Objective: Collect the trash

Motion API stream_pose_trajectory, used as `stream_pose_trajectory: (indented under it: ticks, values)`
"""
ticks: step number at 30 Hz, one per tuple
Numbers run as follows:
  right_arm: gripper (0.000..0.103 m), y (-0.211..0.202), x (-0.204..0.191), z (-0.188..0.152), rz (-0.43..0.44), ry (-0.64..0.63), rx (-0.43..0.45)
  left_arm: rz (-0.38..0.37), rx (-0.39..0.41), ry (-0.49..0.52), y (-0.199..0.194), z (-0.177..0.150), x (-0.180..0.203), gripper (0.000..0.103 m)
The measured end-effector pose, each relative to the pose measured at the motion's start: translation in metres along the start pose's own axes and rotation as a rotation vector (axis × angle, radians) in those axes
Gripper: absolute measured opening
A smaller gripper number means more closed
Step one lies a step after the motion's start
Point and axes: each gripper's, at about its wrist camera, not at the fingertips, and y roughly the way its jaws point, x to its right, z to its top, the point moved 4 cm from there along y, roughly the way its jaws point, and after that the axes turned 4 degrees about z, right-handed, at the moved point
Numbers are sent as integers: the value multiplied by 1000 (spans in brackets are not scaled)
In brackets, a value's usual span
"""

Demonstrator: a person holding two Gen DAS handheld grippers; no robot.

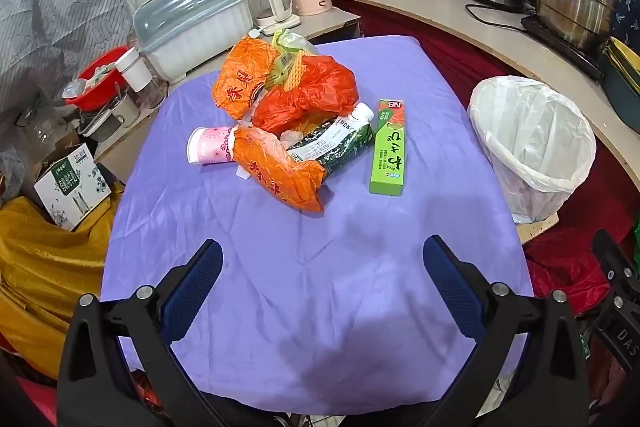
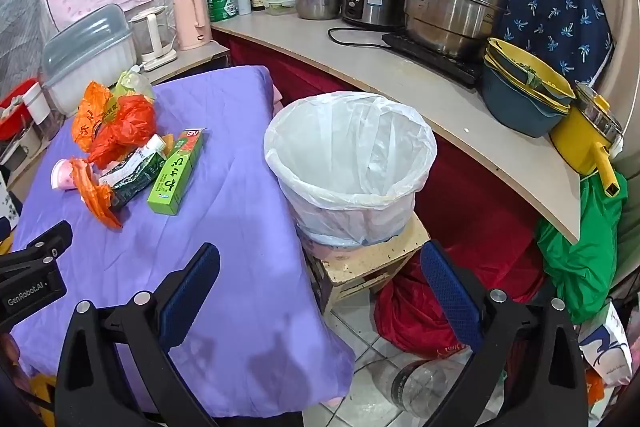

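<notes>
While both tongs [image 1: 322, 279] [image 2: 320, 279] gape empty, three orange bags [image 1: 280, 171], one green box [image 1: 390, 147] await.

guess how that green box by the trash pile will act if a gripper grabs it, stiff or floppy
The green box looks like a long, thin carton with crisp edges, so probably fairly stiff, though squeezing its broad faces might dent it. It is likely light for its size. Lying flat on the purple cloth, apart from the pile, it should slide rather than roll.

Orange bags [image 1: 276, 169]: three. Green box [image 1: 389, 147]: one. Bin [image 1: 532, 143]: one.
</notes>
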Motion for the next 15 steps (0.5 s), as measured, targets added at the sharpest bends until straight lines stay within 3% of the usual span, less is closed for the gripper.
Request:
stream_pose_trajectory:
  ticks: [15]
  values:
    - [96, -1, -2, 1, 2, -8, 2, 1, 3, -5, 1, 1, -5, 96]
